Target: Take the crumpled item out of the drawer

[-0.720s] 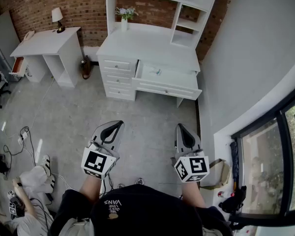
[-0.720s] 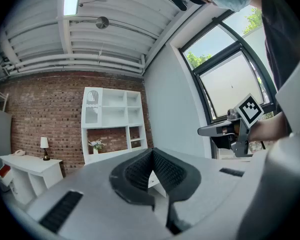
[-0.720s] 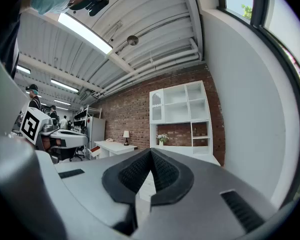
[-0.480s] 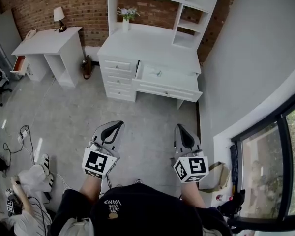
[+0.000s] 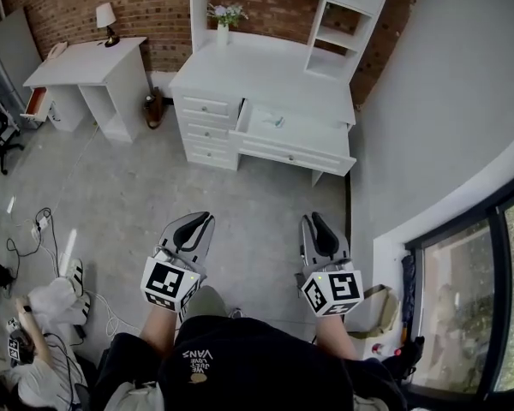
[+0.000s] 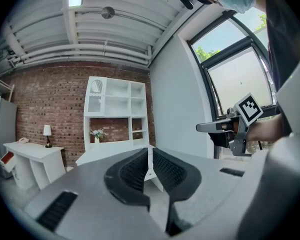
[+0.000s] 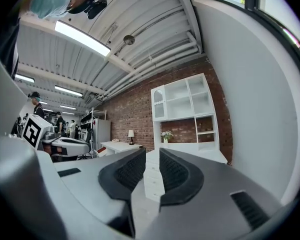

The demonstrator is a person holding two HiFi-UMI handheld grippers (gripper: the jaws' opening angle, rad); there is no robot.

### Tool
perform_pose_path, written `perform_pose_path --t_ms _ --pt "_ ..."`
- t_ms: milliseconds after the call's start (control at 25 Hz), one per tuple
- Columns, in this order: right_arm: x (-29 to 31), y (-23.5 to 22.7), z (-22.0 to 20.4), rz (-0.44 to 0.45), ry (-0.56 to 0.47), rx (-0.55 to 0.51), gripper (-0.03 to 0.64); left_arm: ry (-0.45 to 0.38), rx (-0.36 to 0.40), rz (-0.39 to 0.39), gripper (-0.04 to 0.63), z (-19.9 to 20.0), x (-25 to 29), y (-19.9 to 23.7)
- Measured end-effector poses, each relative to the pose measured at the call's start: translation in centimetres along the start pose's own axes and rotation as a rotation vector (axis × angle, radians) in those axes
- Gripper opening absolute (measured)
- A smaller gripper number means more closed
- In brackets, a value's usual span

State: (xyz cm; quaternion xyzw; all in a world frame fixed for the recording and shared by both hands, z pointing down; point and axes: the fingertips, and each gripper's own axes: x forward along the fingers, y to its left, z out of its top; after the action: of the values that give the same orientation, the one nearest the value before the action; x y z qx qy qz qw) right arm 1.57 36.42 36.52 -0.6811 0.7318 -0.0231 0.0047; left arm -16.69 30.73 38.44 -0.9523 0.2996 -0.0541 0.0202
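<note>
A white desk with a hutch stands against the brick wall across the floor. Its right-hand drawer is pulled open, and a small pale crumpled item lies inside near the back left. My left gripper is held low in front of me, far short of the desk, shut and holding nothing. My right gripper hangs level with it, its jaws a little apart with nothing between them. Both point towards the desk.
A second white desk with a lamp stands at the left. A vase of flowers is on the main desk. Cables trail on the grey floor, and a person sits at the lower left. A window and a bag are to the right.
The desk has come slightly nearer in the head view, and a knee now shows between the grippers. Both grippers keep their pose.
</note>
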Motion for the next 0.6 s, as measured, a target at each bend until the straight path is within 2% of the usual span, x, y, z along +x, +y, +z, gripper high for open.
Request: perform_pose_path --t_ms 200,280,600 --pt "2.0 -1.4 -1.3 -0.009 0.029 0.016 0.087 0.032 -0.011 -0.017 0.011 -1.2 2.5 1.0" --pt "3.2 -1.9 -1.7 -0.012 0.040 0.020 0.094 0.040 -0.014 -0.029 0.046 -1.6 3.7 1.7" --pt "10.7 -3.9 -2.6 -0.061 0.068 0.025 0.115 0.080 -0.023 -0.097 0.087 -3.0 10.0 7.0"
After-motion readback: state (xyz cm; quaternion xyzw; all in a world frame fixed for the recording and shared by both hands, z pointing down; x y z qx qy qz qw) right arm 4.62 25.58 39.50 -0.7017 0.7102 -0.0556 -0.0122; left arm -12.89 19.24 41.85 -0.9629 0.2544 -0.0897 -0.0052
